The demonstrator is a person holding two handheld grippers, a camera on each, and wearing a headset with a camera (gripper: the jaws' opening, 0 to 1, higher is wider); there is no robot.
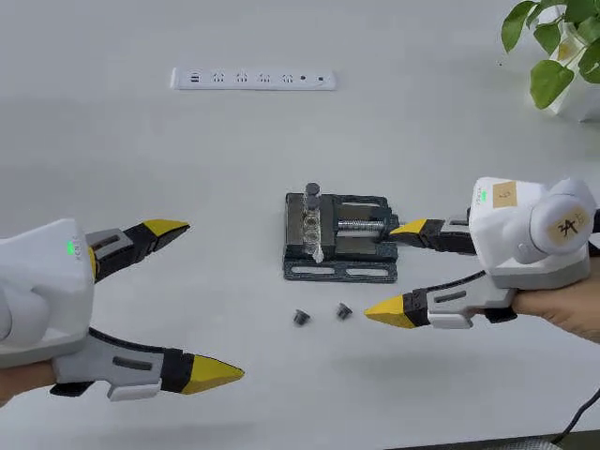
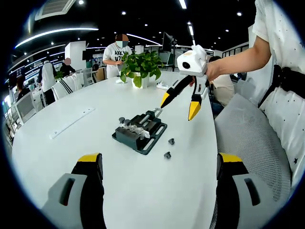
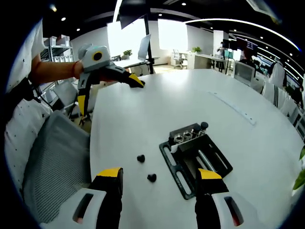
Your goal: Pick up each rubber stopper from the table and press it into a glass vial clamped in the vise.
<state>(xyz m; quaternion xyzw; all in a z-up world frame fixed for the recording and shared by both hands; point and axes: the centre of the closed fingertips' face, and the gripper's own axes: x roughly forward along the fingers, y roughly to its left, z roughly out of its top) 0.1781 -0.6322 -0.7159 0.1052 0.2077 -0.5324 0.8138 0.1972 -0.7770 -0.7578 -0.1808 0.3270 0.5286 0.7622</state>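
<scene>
Right now both pairs of my jaws are spread wide and grasp nothing. My left gripper [image 1: 215,299] hangs over the near left part of the table [image 1: 141,141], well apart from the work. My right gripper [image 1: 379,272] comes in from the right, with its lower tip near the right stopper [image 1: 343,309]. The left stopper [image 1: 301,317] lies just beside that one. Both rubber stoppers rest on the table between the vise [image 1: 361,270] and the near edge. The vise sits about mid-table and clamps a row of glass vials [image 1: 312,232] upright. The vial at the far end [image 1: 312,191] has a dark top. A power strip [image 1: 253,79] lies toward the far edge, and a potted plant [image 1: 553,47] stands at the far right corner.
</scene>
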